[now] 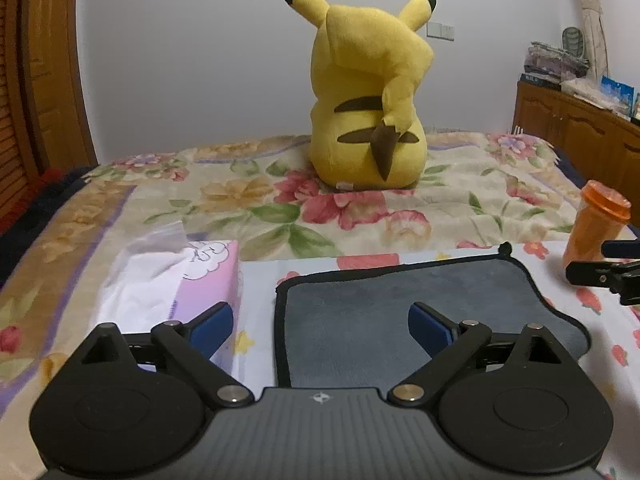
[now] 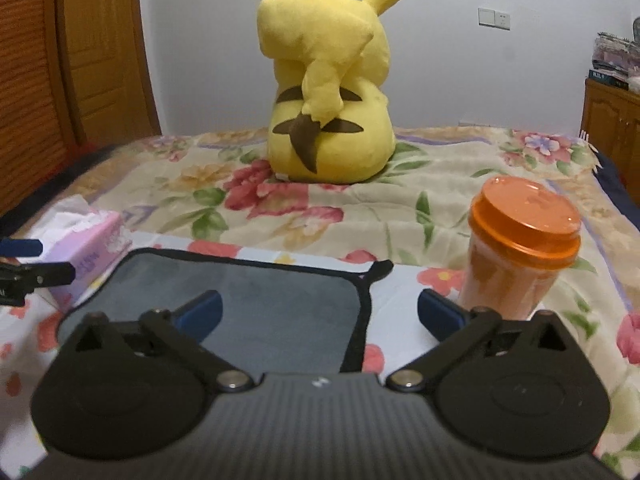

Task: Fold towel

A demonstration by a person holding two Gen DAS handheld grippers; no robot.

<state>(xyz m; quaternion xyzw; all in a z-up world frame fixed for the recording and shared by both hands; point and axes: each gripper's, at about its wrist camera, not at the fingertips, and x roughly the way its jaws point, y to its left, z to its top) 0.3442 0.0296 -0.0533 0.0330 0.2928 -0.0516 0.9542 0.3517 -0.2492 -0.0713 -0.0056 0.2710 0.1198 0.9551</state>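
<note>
Your left gripper [image 1: 320,326] has its jaws spread wide and holds nothing, and the grey towel [image 1: 400,320] lies flat just ahead of it, its left edge running between your two fingers; that looks like a stance for taking that side of the cloth. Your right gripper [image 2: 320,314] is equally wide and empty, with the towel's [image 2: 256,292] right edge and its small corner loop between the fingers, so each hand seems lined up on its own side for a fold. Neither set of blue pads [image 1: 430,330] appears to touch the cloth yet. The pink tissue box [image 1: 200,276] sits just beside your left finger, left of the towel, and the orange-lidded jar [image 2: 516,256] stands near your right finger, so both crowd the sides you would sweep through. The yellow plush toy [image 1: 368,92] sits well ahead on the floral blanket [image 1: 280,208], clear of the work.
</note>
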